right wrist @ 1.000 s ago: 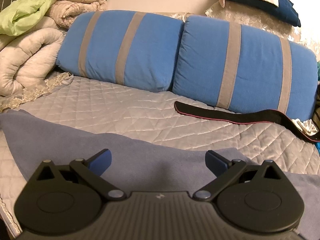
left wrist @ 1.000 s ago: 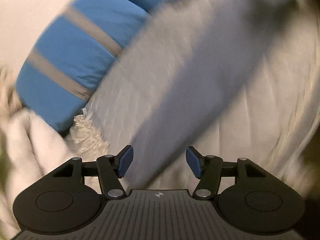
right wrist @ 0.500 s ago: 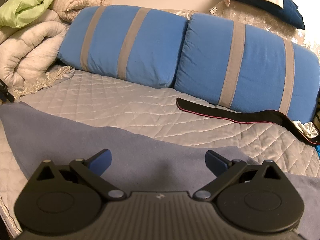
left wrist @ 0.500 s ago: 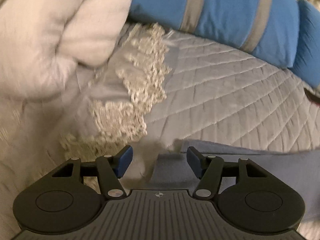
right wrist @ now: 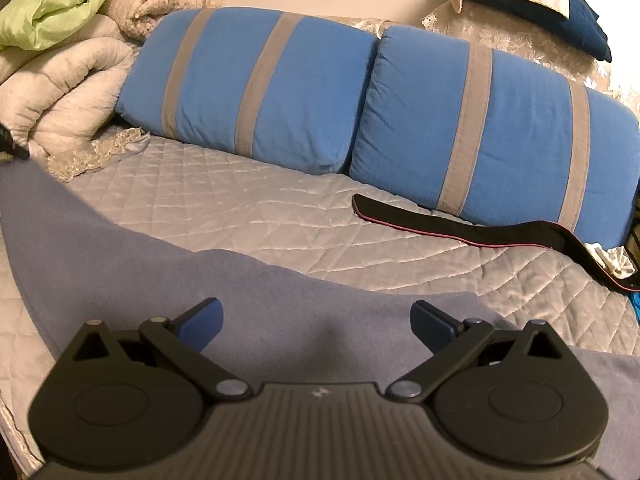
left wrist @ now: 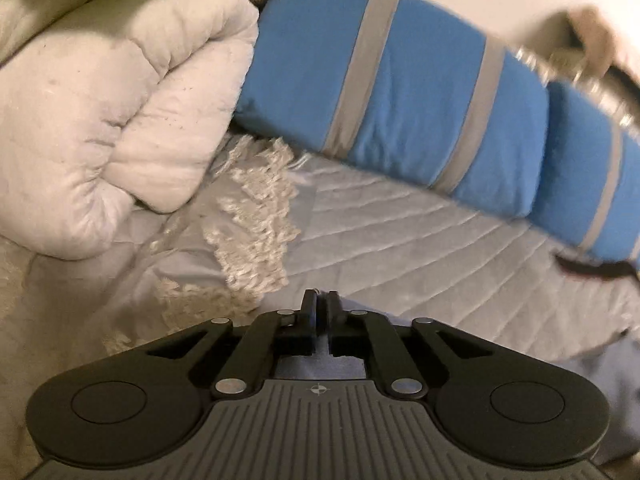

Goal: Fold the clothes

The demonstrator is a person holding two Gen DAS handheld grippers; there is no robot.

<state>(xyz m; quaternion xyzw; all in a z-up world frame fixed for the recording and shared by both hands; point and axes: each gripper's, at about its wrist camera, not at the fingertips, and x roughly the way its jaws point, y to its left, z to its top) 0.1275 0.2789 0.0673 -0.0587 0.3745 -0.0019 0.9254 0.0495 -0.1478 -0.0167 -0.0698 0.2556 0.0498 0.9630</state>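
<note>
A grey-blue garment [right wrist: 132, 264] lies spread across the quilted bed, running from the left edge toward the lower right. My left gripper [left wrist: 321, 300] is shut on the garment's far left corner; a strip of the cloth [left wrist: 320, 366] shows behind the closed fingers. The left gripper also shows as a dark tip at the left edge of the right wrist view [right wrist: 10, 144]. My right gripper [right wrist: 316, 322] is open and empty, hovering just above the middle of the garment.
Two blue pillows with grey stripes [right wrist: 256, 92] [right wrist: 492, 132] stand along the wall. A black belt-like strap [right wrist: 460, 226] lies before the right pillow. A rolled white duvet [left wrist: 100, 120] and lace-edged cloth [left wrist: 252, 224] sit at the left. Green and beige bedding [right wrist: 80, 4] is piled above.
My left gripper swung to the garment's left corner and closed on it. My right gripper stayed open above the garment, shifting only slightly.
</note>
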